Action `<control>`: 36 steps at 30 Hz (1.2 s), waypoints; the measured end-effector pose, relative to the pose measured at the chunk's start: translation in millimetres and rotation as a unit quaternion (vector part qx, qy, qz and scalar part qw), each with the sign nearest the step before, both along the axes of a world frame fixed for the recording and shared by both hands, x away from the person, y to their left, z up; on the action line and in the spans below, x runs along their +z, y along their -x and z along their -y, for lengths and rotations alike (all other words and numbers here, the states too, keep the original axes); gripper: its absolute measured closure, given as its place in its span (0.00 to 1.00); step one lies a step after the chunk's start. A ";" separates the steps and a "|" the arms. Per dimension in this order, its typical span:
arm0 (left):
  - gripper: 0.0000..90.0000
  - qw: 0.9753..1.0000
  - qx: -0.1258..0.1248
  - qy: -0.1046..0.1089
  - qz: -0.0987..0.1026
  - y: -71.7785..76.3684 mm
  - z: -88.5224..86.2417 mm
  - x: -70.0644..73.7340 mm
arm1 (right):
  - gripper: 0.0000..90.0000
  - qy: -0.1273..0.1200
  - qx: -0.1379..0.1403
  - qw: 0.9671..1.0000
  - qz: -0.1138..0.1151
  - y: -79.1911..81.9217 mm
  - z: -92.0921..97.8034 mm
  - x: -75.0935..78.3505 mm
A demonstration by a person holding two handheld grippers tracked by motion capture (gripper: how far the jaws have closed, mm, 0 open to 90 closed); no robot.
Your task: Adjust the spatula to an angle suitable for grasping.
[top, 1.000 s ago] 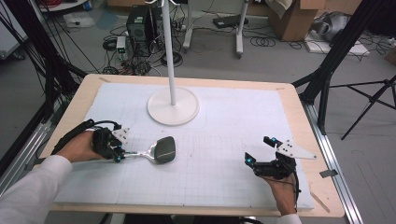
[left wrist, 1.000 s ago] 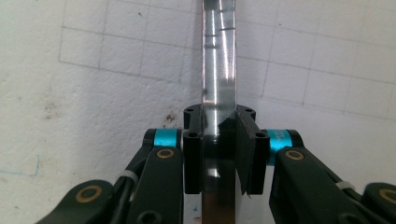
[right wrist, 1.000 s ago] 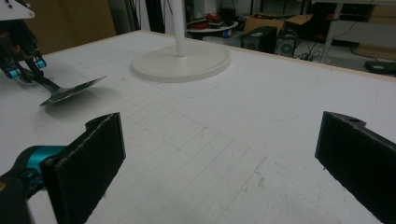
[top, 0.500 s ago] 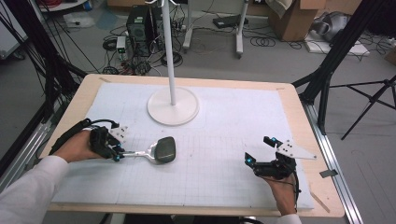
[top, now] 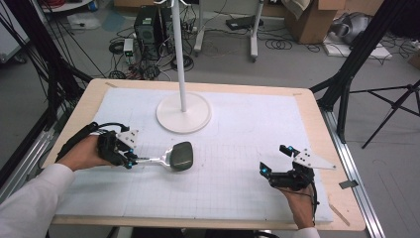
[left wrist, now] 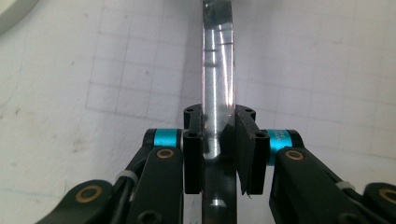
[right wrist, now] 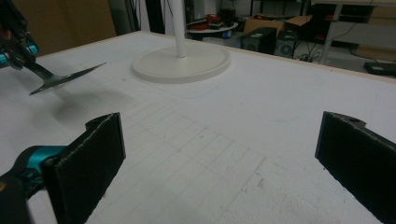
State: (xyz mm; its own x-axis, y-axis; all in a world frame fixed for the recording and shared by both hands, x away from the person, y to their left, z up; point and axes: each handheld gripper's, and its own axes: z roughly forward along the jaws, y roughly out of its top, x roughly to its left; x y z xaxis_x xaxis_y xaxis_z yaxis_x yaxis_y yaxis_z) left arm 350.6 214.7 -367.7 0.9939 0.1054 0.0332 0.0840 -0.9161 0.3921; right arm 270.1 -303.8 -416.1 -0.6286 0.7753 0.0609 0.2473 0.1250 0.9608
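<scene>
The left gripper (top: 130, 161) is clamped on the spatula's (top: 171, 157) stiff, probably slippery metal handle, while the right gripper (top: 275, 160) stands open.

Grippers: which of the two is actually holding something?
The left gripper: its jaws are clamped on the shiny handle of the spatula. The right gripper is wide open, with nothing between its pads.

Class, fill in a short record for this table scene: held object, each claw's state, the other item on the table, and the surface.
Held object: spatula, metal handle, dark blade
Left claw: shut on the spatula's handle
Right claw: open, holding nothing, near the table's right side
Other item: white stand with round base and upright pole
Surface: white gridded mat on the wooden table
</scene>
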 end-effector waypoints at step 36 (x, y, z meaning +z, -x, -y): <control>0.83 0.998 -0.053 0.033 0.015 -0.5 109.3 18.5 | 0.01 -0.004 0.000 1.000 0.009 -0.3 3.6 1.0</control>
